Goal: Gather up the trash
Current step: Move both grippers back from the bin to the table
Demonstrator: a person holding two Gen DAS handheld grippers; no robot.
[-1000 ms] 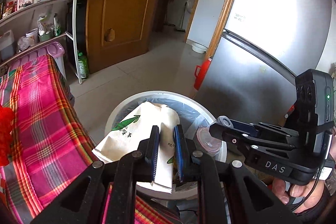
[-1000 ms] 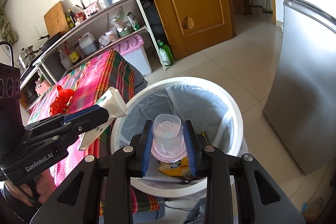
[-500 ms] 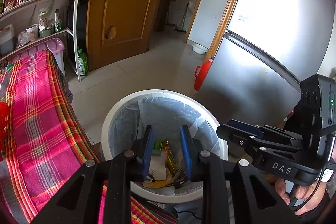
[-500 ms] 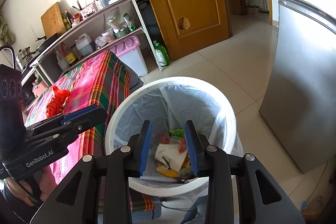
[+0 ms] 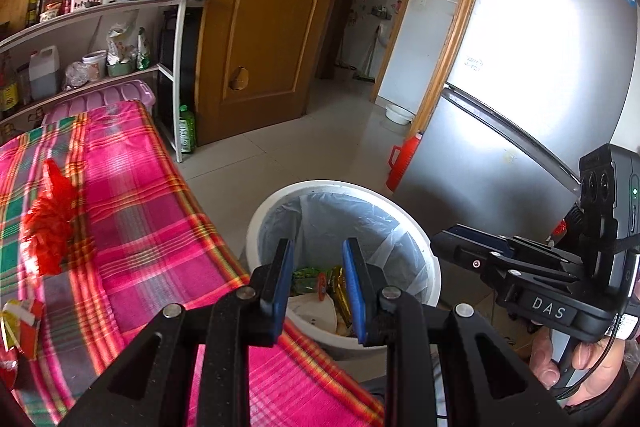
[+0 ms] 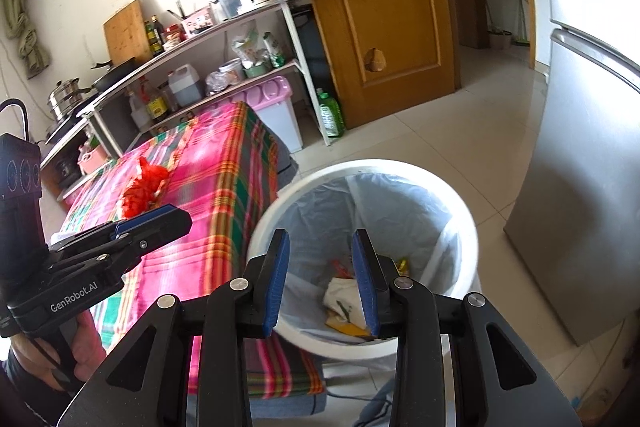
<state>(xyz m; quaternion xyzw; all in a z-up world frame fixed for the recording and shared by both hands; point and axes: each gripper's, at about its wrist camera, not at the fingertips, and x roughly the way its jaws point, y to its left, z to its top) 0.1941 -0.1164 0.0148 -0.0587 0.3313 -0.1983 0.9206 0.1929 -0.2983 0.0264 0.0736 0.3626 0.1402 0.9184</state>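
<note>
**Both grippers empty over the bin; more trash left on the counter**

Far left, on the counter (image 5: 132,187) with its pink plaid cloth: a crumpled red plastic bag (image 5: 48,223), lying loose, well apart from the bin. At the near left edge, a red-and-white wrapper (image 5: 20,323), partly cut off by the frame; can't tell what it is

Left hand-held gripper (image 5: 319,285): jaws parted to a medium gap, nothing between them, hanging above the near rim of the white trash bin (image 5: 256,227). The bin stands on the floor just beside the counter's end and has a clear liner. Inside: a white paper bag (image 6: 344,297) and some green and yellow wrappers (image 5: 320,277)

Right hand-held gripper (image 6: 321,281): jaws likewise parted, holding nothing, over the bin mouth

Judged step: a drop-off looks finished, and the task is between items. Next move likely calls for swinging one gripper left to the red bag, jaws kept wide, since soft crumpled plastic needs a pinch on a raised fold
</note>
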